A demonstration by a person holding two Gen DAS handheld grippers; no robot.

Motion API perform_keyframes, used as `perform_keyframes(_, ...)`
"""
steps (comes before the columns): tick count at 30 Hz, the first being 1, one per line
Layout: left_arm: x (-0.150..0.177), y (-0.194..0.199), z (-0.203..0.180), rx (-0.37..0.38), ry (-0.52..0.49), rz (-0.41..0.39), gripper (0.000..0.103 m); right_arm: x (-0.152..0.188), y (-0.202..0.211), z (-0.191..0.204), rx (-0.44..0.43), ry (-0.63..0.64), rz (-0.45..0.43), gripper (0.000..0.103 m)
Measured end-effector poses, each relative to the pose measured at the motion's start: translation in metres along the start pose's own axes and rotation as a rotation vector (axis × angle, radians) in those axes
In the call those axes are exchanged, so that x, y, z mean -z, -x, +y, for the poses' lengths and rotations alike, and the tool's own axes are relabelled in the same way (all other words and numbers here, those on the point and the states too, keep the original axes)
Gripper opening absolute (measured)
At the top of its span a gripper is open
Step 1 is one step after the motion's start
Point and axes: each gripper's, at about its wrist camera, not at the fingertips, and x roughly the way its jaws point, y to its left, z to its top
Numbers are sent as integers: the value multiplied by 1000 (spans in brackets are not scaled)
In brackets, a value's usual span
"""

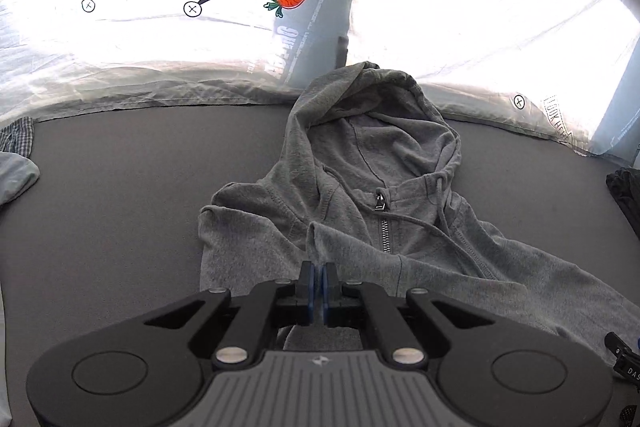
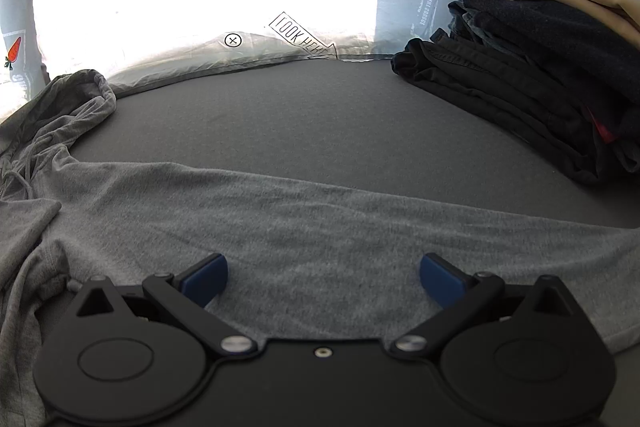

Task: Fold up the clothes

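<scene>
So the grey zip hoodie [image 1: 384,187] is lying flat on the dark grey tabletop [image 1: 120,187], hood pointing straight away from the left gripper [image 1: 319,285]. That gripper's 2 blue pads are squeezed together on a fold of hoodie fabric right at its tip, looks like the folded-in sleeve but hard to say. The right gripper [image 2: 323,281] is spread wide, hovering over the other sleeve [image 2: 320,227], which stretches across just ahead of it. A stack of folded dark clothes [image 2: 520,75] sits further ahead to its right.
</scene>
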Motion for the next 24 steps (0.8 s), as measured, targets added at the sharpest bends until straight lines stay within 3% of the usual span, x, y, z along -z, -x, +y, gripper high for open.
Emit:
perform_keyframes(9,12,-11,48,-85,97,47,4,0,0,0,1,0,0,103)
perform_keyframes(14,22,-34,59,-200,84,110,10,0,0,1,1,0,0,103)
perform_keyframes(16,25,-32,53,-207,63,111,25,0,0,1,1,1,0,103)
perform_keyframes(20,30,-27,41,-222,19,111,36,0,0,1,1,1,0,103)
perform_keyframes(24,35,-22,29,-236,-24,112,57,0,-1,1,0,0,1,103)
